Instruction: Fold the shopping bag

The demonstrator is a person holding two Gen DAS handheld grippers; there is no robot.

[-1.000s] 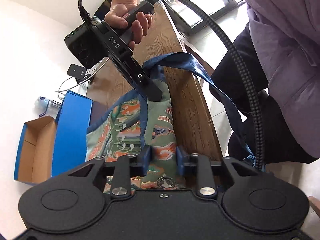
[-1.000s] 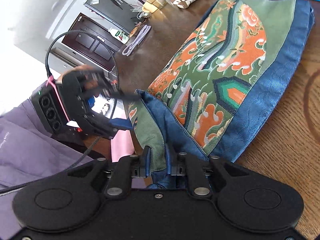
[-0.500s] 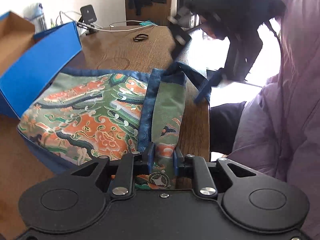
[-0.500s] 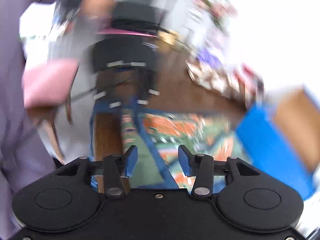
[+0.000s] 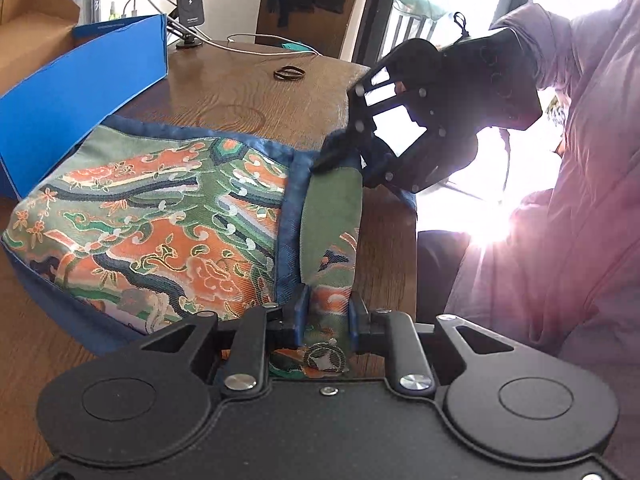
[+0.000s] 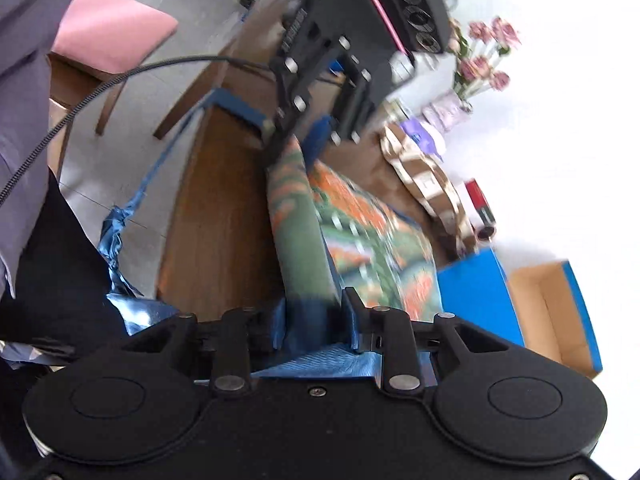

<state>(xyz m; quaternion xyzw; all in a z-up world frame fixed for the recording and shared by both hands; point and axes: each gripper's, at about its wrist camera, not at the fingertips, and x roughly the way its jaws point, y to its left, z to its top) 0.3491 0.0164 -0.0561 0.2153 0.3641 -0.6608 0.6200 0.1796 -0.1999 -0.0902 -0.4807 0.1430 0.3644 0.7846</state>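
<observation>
Shopping bag green brocade with orange clouds and white swirls, blue trim; brown wood-grain counter; blue box left of the black left hand-held gripper; purple sleeve right.

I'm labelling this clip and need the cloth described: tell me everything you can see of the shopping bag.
The bag is woven brocade in green, orange and white, edged in plain blue cloth. It lies flat on the wooden table, next to a blue box. One edge is folded up into a narrow green strip. The left claw is shut on one end of that strip, the right claw on the other, its jaws having just closed. A blue strap hangs off the table edge.
</observation>
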